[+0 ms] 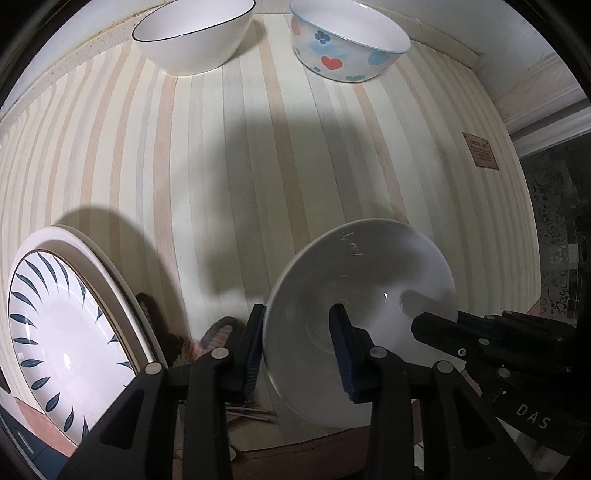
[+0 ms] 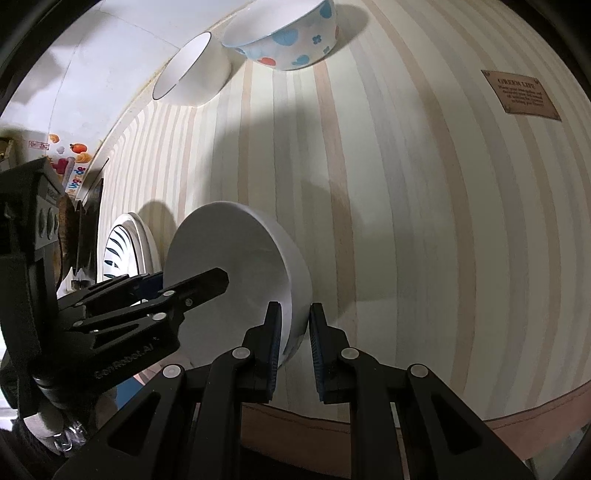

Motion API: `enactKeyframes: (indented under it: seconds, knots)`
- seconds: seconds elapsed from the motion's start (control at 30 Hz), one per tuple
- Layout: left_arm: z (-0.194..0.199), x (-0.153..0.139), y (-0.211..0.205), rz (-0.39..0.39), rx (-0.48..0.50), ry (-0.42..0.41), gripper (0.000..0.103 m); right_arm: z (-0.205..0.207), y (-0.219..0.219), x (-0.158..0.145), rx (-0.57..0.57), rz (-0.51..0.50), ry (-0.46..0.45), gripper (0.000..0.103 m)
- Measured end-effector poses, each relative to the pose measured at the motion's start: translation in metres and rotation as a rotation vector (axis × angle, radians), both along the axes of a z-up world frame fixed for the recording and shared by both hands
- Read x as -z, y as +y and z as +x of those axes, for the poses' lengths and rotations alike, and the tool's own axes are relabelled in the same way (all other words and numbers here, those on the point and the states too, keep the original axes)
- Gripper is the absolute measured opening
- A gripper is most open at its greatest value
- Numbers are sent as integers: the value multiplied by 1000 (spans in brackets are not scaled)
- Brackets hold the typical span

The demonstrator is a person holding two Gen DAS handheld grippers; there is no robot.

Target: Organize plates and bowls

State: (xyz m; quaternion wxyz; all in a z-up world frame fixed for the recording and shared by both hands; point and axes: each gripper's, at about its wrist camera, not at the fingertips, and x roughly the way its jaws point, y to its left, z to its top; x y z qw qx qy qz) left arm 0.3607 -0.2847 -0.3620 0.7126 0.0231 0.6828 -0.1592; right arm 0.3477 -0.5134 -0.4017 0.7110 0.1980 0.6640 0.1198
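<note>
A plain white bowl (image 1: pixel 369 273) (image 2: pixel 236 243) hangs tilted near the table's front edge, held from two sides. My left gripper (image 1: pixel 297 314) is shut on its left wall, one pad inside and one outside. My right gripper (image 2: pixel 295 306) is shut on the opposite wall. Each gripper shows in the other's view: the right gripper (image 1: pixel 448 321) and the left gripper (image 2: pixel 184 277). A blue-leaf plate (image 1: pixel 62 325) (image 2: pixel 114 251) lies on a larger plate at the left. At the back stand a black-rimmed white bowl (image 1: pixel 192 37) (image 2: pixel 192 70) and a heart-patterned bowl (image 1: pixel 347 40) (image 2: pixel 288 33).
A striped tablecloth (image 1: pixel 258 166) (image 2: pixel 406 184) covers the table, with a brown label (image 1: pixel 480 150) (image 2: pixel 524 96) at its right side. The table's front edge runs just below the held bowl. A woven mat (image 1: pixel 218 332) lies under the plates. A wall stands behind the bowls.
</note>
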Motion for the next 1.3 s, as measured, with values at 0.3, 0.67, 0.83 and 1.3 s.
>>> enactKeyframes:
  seconds: [0.3,0.67,0.83,1.3]
  knots:
    - [3,-49,14,-31,-21,-57,33,5,-9,-13,2,20,7,17]
    - [107,-103,63,39,-189,-243,37,100,-11,-95,-30,6,-216,35]
    - [149,-87,84,71,-242,-232,37,169,17,-101,-77,9,-254,35]
    - [224,-18,101,69,-262,-68,37,273,62,-47,-131,-61,-215,35]
